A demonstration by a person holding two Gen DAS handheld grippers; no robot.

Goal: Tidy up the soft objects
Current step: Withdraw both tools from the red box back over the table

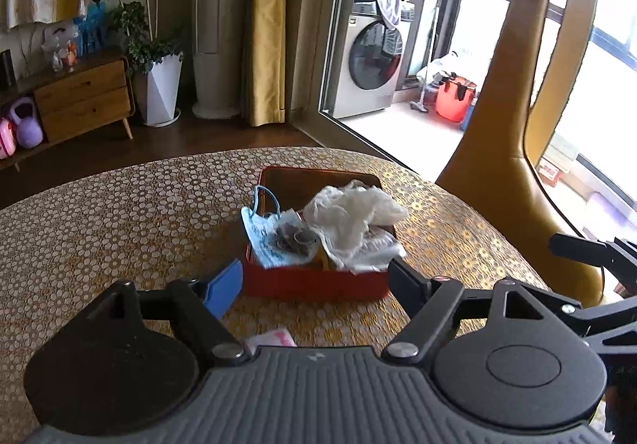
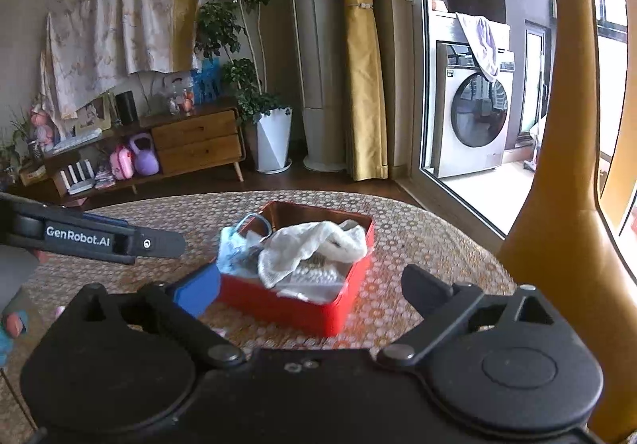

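Note:
A red tin box (image 1: 314, 283) (image 2: 286, 304) stands on the round table with the patterned cloth (image 1: 119, 205) (image 2: 418, 245). In it lie a crumpled white cloth (image 1: 350, 213) (image 2: 314, 245), a blue face mask (image 1: 262, 233) (image 2: 233, 251) and a small packet. My left gripper (image 1: 314, 281) is open and empty, just in front of the box. My right gripper (image 2: 314, 289) is open and empty, its fingers either side of the box's near end. The left gripper also shows in the right wrist view (image 2: 99, 239). A small pink-white item (image 1: 274, 336) lies under the left gripper.
A mustard chair (image 1: 517, 125) (image 2: 557, 165) stands at the table's right side. Beyond the table are a wooden cabinet (image 1: 83, 98), a potted plant (image 1: 159, 86), curtains and a washing machine (image 1: 370, 58) behind a glass door.

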